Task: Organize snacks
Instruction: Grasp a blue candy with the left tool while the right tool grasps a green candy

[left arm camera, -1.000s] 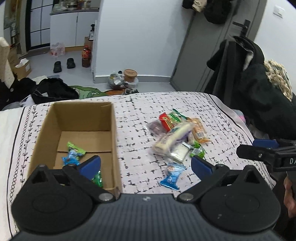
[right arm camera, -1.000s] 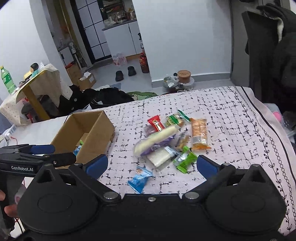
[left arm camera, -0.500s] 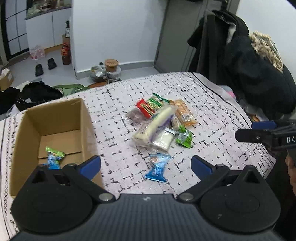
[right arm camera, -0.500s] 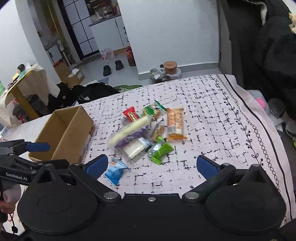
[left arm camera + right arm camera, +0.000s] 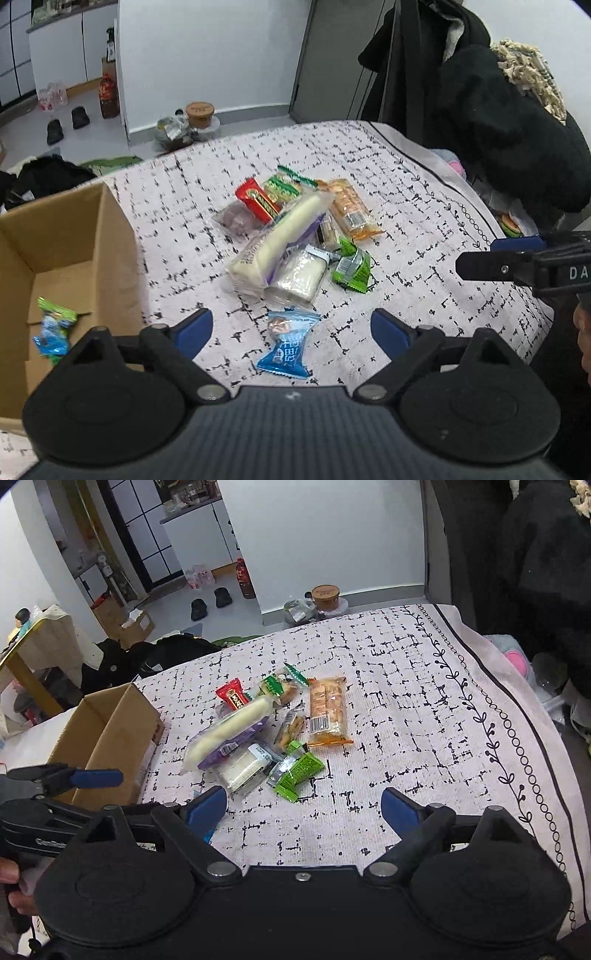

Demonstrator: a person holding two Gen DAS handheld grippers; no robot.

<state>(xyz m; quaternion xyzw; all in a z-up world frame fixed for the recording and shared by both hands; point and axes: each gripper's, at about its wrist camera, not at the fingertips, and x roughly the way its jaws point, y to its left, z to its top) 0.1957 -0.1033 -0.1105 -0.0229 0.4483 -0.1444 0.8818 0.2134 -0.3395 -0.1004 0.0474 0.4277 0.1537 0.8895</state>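
A pile of snacks lies on the patterned bedspread [image 5: 424, 206]: a long white roll [image 5: 280, 236] [image 5: 232, 727], a red packet [image 5: 258, 201], an orange biscuit pack [image 5: 351, 214] [image 5: 327, 710] and a green packet [image 5: 351, 267] [image 5: 297, 775]. A blue candy packet [image 5: 290, 345] lies apart, framed between the pads of my left gripper [image 5: 291, 332] [image 5: 66, 775]. Its jaws are closing and do not touch the packet. My right gripper [image 5: 303, 810] [image 5: 491, 254] is closing too, over bare cloth just short of the green packet. The cardboard box [image 5: 110, 258] [image 5: 110, 731] at left holds small blue and green packets [image 5: 53, 328].
Black coats [image 5: 498, 122] hang close along the bed's right side. Past the far edge, the floor has a paper tub [image 5: 199, 112], a bottle [image 5: 109, 96], shoes and dark bags. A covered table [image 5: 40, 646] stands far left.
Both grippers have come lower and nearer to the snack pile, which looks bigger now. In the left wrist view the box has slid leftward. Both pairs of jaws have narrowed a little.
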